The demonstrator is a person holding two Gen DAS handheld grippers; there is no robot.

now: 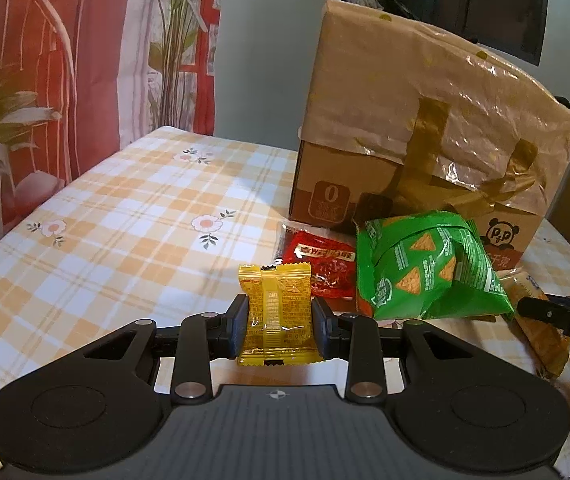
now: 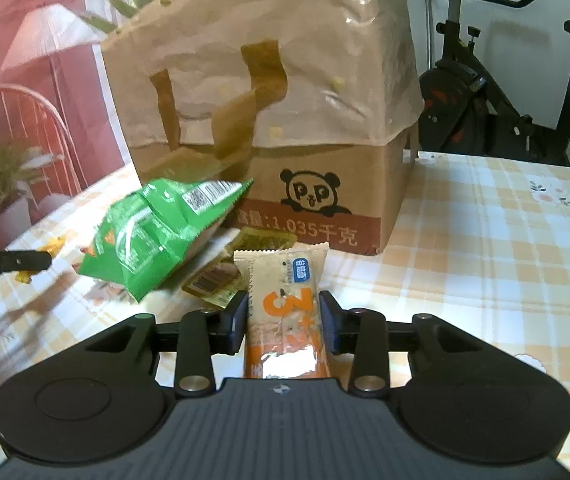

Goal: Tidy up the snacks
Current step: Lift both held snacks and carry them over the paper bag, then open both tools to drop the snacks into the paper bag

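Gripping a yellow packet [image 1: 275, 312], the left gripper [image 1: 279, 326] is holding it upright between its two pads, which are pressing on the packet's left and right edges. The packet is standing with its seam facing the camera, its top crimp rising above the fingers and its bottom crimp hanging just below them. Ahead of it on the checked tablecloth [image 1: 125, 208] a red sachet [image 1: 321, 268] is lying flat, and just to its right a green chip bag [image 1: 425, 272] is lying crumpled, both in front of a cardboard box [image 1: 425, 120] draped in brown plastic with tape strips. At the right edge of the left view a black fingertip of the other gripper is showing over an orange wrapper [image 1: 541, 336].

The right gripper [image 2: 283, 322] is clamping an orange-and-cream bar [image 2: 283, 312], narrow jaws sitting against its two long sides at about mid-length. The bar is pointing away from the camera, its cream end with a blue label reaching toward the box [image 2: 325, 208], its orange end running back under the gripper body. To its left the chip bag [image 2: 153, 240] is lying tilted, with a small dark-gold packet [image 2: 215, 280] partly under it and just beside the bar. Farther left, the tip of the left gripper is showing as a dark finger [image 2: 9, 262] above the cloth. An exercise bike [image 2: 505, 92] is standing behind the table on the right.
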